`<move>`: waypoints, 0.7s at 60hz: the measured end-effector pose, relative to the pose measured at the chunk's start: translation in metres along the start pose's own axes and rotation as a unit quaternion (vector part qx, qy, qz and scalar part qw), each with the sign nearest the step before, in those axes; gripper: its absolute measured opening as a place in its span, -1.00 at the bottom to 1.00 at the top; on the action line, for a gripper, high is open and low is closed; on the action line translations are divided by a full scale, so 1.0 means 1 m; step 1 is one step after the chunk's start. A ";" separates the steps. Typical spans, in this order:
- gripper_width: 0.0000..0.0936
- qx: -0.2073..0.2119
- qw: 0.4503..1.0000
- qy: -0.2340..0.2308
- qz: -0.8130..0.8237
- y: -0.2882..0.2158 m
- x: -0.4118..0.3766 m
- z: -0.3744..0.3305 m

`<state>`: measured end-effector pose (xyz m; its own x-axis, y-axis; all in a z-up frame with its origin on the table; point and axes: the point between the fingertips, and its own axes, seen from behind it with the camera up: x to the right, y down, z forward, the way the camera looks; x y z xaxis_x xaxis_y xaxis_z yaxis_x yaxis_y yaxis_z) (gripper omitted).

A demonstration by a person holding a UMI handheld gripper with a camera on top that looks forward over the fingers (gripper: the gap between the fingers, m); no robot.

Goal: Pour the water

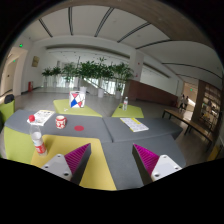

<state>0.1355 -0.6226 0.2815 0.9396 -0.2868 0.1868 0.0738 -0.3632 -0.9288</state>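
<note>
- A clear plastic bottle (38,142) with a red label and a white cap is seen standing upright on a yellow-green mat (85,165), near and to the left, just beyond the left finger.
- A small red-and-white cup (61,122) is placed farther back on the table (120,140), apart from the bottle.
- A red, white and blue carton (77,100) is set upright on a far yellow mat (78,108).
- A small clear bottle (125,104) is found far right of the carton.
- The gripper (112,160) is held with its pink-padded fingers (76,158) apart, nothing between them.
- Potted plants (95,72) are lined up beyond the table.
</note>
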 end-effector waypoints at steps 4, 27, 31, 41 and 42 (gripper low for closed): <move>0.84 -0.006 1.000 -0.002 -0.001 0.006 -0.009 0.009; 0.84 -0.041 0.996 -0.075 0.003 0.085 -0.128 -0.012; 0.83 -0.036 0.995 -0.097 -0.004 0.086 -0.169 -0.011; 0.83 -0.016 0.988 -0.156 0.012 0.070 -0.272 0.001; 0.83 -0.013 0.987 -0.160 0.016 0.068 -0.281 0.002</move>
<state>-0.1226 -0.5646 0.1653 0.9990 -0.0050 0.0438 0.0385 -0.3825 -0.9231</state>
